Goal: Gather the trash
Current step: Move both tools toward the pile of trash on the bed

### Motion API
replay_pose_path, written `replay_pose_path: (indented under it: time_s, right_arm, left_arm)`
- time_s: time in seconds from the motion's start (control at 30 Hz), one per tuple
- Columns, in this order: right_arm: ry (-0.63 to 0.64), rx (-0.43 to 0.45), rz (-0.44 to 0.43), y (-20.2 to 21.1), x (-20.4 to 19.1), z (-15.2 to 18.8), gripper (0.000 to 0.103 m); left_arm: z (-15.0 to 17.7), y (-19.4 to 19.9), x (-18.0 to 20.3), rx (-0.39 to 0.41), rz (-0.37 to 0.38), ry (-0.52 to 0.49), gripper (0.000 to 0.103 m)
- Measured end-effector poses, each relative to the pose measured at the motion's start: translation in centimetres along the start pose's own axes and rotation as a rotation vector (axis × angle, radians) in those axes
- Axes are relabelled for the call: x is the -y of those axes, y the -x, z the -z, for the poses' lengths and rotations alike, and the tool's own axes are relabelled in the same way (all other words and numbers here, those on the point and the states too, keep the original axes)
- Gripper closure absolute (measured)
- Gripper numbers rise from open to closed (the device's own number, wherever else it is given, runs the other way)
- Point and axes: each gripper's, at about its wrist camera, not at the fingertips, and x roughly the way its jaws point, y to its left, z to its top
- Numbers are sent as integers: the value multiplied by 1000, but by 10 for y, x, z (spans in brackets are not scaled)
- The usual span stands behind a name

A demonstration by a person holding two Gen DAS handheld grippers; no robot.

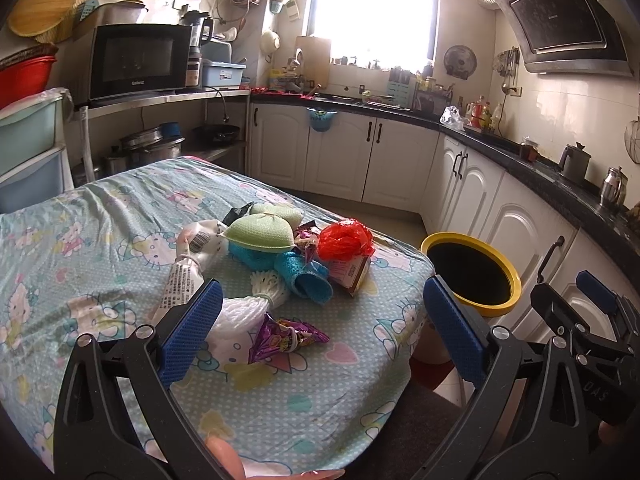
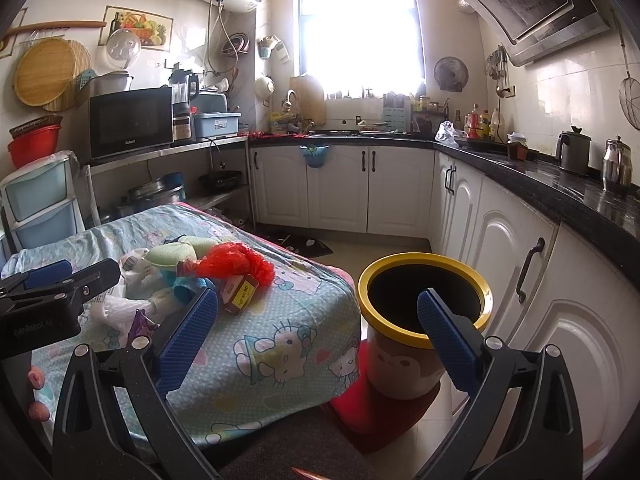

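Left wrist view, left claw [image 1: 322, 312] spread wide (empty), above trash pile [image 1: 280, 252]

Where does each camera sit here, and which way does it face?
Left wrist: on the left gripper, over the table's near edge, facing the trash pile; open blue fingers and fingertips of a hand show.
Right wrist: on the right gripper, further right, facing the yellow-rimmed bin; open fingers show.
Shared: red bag, bin, tablecloth, each other's gripper.

Daylight floods from the rear window [image 1: 374, 12], overexposed to white; room evenly lit, sharp; fisheye bends edges, corners vignetted
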Motion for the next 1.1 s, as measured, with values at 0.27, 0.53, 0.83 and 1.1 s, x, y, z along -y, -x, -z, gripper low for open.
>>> replay_pose_path:
  time_s: [0.27,0.53,0.83,1.1]
  right_arm:
    - [3,-11,-3,-1,-1,1,6]
    - [4,-17,-3,-2,0,1,6]
    - [21,-37,-17,-4,-3,2,6]
    - [51,-72,-70,-15,-12,-2,6]
  left_arm:
    - [0,0,-2,2,-1,1,10]
    - [-1,0,-4,-1,-5,0,10]
    - [-2,-1,-9,-3,-10,14,10]
    - [-7,-1,-27,13,-38,68,10]
